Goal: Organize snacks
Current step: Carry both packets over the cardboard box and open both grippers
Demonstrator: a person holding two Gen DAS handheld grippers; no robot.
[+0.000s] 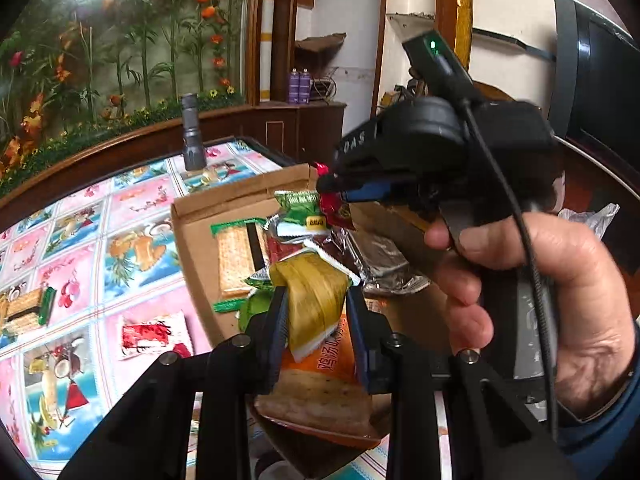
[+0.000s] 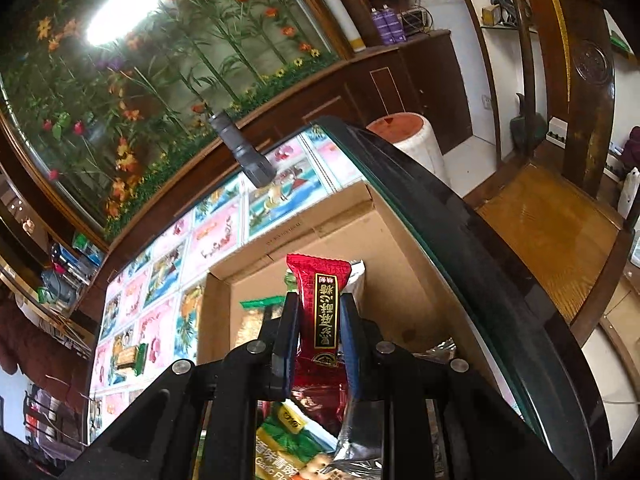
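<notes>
The left gripper [image 1: 316, 300] is clamped on a yellow-green snack packet [image 1: 316, 296], holding it above the cardboard box [image 1: 192, 216] that sits at the tabletop's right edge, beside the dark rim [image 2: 460, 216]. The right gripper [image 2: 318, 320] is clenched on a red snack packet [image 2: 320, 304] over the same box; in the left wrist view a hand [image 1: 532, 300] grips its handle. Inside the box lie a cracker pack [image 1: 236, 260], green packets [image 1: 300, 208], a silver foil packet [image 1: 380, 264] and an orange packet [image 1: 320, 376]. On the floral tablecloth [image 1: 80, 240] left of the box rest a red-and-white packet [image 1: 154, 336] and a biscuit pack [image 1: 28, 312]. A grey flashlight [image 1: 192, 136] stands upright near the far edge.
</notes>
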